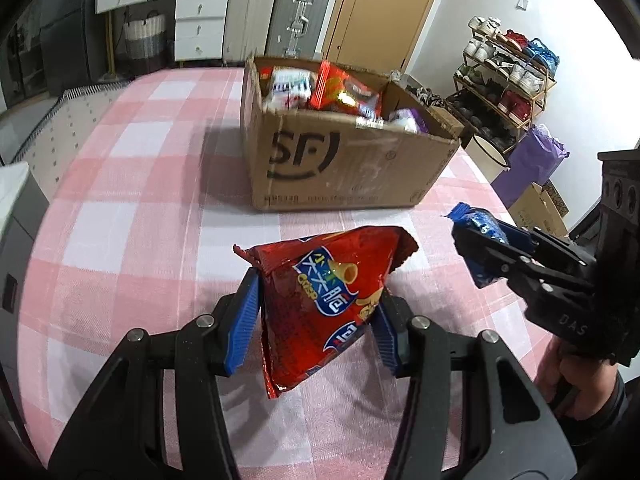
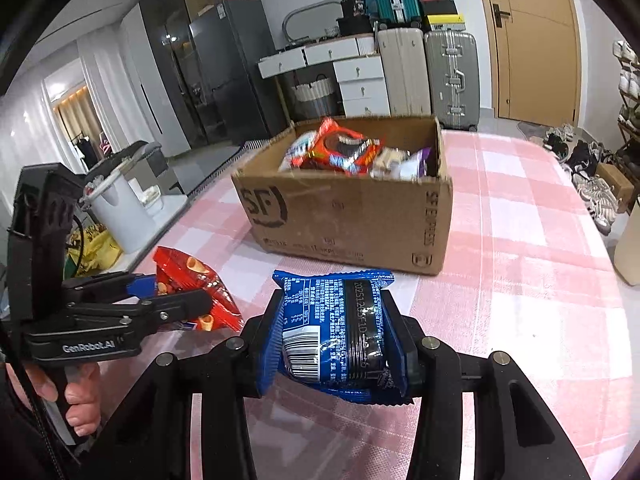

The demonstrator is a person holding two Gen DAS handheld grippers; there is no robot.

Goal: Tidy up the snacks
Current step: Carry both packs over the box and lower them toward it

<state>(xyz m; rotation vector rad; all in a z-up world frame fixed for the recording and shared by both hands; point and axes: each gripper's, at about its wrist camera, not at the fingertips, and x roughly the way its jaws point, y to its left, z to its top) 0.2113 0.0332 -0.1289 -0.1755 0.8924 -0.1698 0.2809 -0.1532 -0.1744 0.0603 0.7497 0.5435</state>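
Observation:
My left gripper (image 1: 316, 312) is shut on a red snack bag (image 1: 328, 300), held above the pink checked tablecloth (image 1: 132, 232). My right gripper (image 2: 334, 336) is shut on a blue snack packet (image 2: 336, 332). Each gripper shows in the other's view: the right one with the blue packet (image 1: 478, 224) at the right, the left one with the red bag (image 2: 192, 280) at the left. A cardboard box (image 1: 340, 168) marked SF stands ahead on the table and holds several snack packs (image 1: 340, 92). The box also shows in the right wrist view (image 2: 344, 220).
Off the table's right edge stand a shoe rack (image 1: 508, 76), a purple bag (image 1: 532, 160) and small cartons. Behind the box are suitcases (image 1: 276, 12), white drawers and a wooden door. A white bin (image 2: 116, 208) stands left of the table.

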